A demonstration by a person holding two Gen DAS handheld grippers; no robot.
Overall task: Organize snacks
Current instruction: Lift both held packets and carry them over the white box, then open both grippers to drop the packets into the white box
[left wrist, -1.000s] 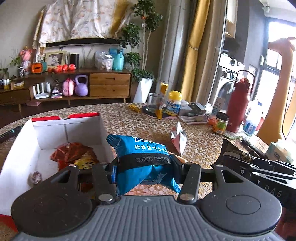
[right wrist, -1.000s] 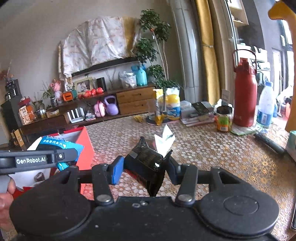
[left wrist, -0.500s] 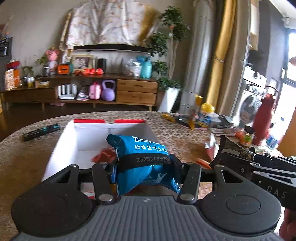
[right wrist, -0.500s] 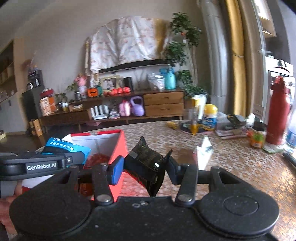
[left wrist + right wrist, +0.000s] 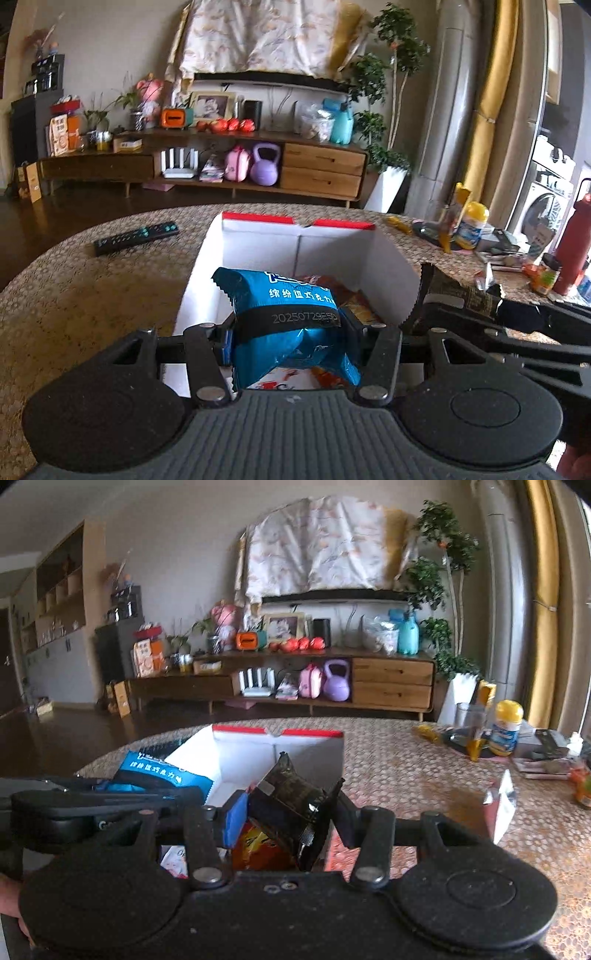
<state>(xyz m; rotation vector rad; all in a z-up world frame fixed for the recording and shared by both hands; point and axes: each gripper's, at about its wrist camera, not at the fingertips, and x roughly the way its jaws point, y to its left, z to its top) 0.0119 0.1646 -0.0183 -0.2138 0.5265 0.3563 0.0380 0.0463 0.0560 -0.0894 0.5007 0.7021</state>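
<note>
- Snacks sit partly in a cardboard box (image 5: 388, 258), white inside with a red rim, which stands on the round patterned table (image 5: 92, 280); orange and red packets (image 5: 354, 306) lie on its floor.
- Left gripper (image 5: 288, 339) is clamped on a blue snack bag (image 5: 291, 317) with white print and a dark band across its middle, held over the near end of the box.
- Right gripper (image 5: 290, 819) pinches a crumpled black snack packet (image 5: 291, 797), held above the box's right wall; whether the packet is inside the rim or just over it is hard to tell.
- Black remote control (image 5: 136, 236) lies on the table left of the box, apart from it.
- Small white-and-red packet (image 5: 502, 805) stands on the table to the right, well clear of the box.
</note>
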